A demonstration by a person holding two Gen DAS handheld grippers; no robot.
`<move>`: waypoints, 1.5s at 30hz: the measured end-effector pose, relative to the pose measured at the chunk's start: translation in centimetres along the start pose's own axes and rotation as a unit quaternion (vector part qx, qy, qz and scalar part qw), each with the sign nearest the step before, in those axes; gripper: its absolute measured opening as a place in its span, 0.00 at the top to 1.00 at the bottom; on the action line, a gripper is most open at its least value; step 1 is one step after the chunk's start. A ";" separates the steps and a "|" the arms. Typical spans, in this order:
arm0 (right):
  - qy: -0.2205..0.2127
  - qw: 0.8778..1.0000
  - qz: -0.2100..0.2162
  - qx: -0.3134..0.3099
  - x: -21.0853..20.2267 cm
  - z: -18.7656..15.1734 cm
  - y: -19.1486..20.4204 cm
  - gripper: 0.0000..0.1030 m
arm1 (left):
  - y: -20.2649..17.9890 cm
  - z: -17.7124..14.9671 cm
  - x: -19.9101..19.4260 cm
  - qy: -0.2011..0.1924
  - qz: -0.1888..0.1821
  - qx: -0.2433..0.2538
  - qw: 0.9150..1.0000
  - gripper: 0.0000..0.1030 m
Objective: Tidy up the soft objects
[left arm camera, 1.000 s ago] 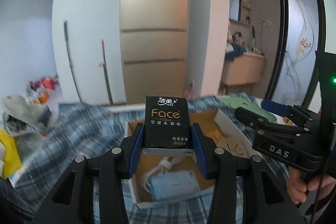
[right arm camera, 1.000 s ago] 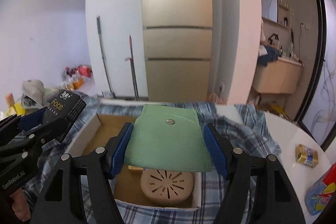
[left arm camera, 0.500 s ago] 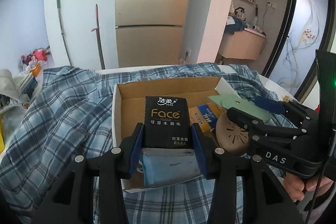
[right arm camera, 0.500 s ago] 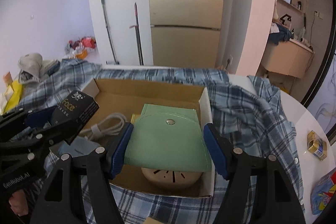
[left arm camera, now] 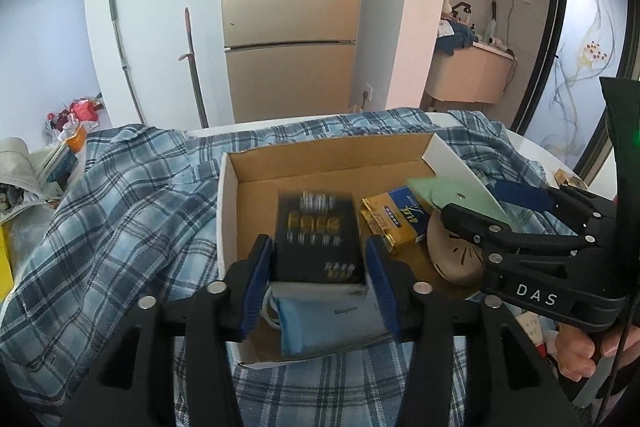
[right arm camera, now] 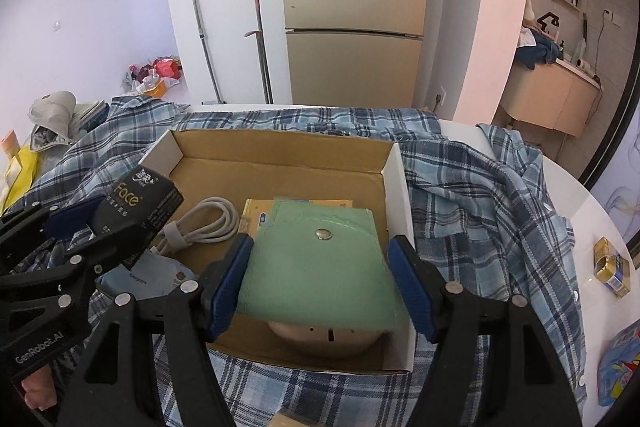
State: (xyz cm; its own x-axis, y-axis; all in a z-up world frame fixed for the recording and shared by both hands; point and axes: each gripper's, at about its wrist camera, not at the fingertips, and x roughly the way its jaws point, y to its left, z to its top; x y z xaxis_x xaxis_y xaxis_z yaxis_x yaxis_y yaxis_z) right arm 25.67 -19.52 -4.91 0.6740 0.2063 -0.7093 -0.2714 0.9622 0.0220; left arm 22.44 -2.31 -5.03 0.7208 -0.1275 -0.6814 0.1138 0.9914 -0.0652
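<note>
We see a round white bench (right arm camera: 576, 195) draped with a blue plaid shirt (right arm camera: 472, 195), and an open cardboard box (right arm camera: 280, 171) sitting on the shirt near the bench middle. We judge the box is the collecting spot, so both packs hang over it for dropping in.

Box already holds a tan round vented thing (left arm camera: 452, 259) at the near right corner, a gold-and-blue pack (left arm camera: 394, 217) mid-right, a coiled white cable (right arm camera: 204, 223) left of centre, and a blue pouch (left arm camera: 320, 323) against the near wall. Far half of the box floor is bare, that's the open room; near half is crowded.

The right hand-held gripper (right arm camera: 320, 283) has a green snap pouch (right arm camera: 320, 267) between its blue pads, jaws opening, pads just off the pouch edges. Pouch sits over the tan thing, by the right wall, so little side room there.

The left hand-held gripper (left arm camera: 320, 267) has the black Face tissue pack (left arm camera: 318, 237) between its pads, jaws opening too; a gap shows on the right side and the pack is blurred, so we read it as dropping. It is above the blue pouch, near the box's near wall.

Small stuff outside: a gold packet (right arm camera: 612, 267) and a blue wrapper (right arm camera: 620, 367) on bare bench at the right edge.
</note>
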 end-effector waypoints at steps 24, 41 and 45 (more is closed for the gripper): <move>-0.124 0.992 -0.031 -0.008 -8.5 2.0 -0.5 0.20 | -0.4 1.8 -9.9 -0.183 0.019 -0.005 0.983 0.31; -0.285 0.957 -0.040 0.018 -22.0 -3.6 -1.9 0.03 | -3.4 -3.0 -23.4 -0.351 0.029 0.014 0.936 0.00; -0.286 0.957 -0.039 0.014 -23.1 -5.2 -1.8 0.00 | -4.5 -6.1 -24.4 -0.377 0.041 0.028 0.925 0.00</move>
State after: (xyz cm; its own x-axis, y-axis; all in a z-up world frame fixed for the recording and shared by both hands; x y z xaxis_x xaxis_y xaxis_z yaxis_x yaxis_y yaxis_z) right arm 7.00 -26.92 7.73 0.9598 0.1885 -0.2078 -0.1908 0.9816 0.0090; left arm 0.18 -3.43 7.49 0.9980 -0.0585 0.0219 0.0582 0.9982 0.0161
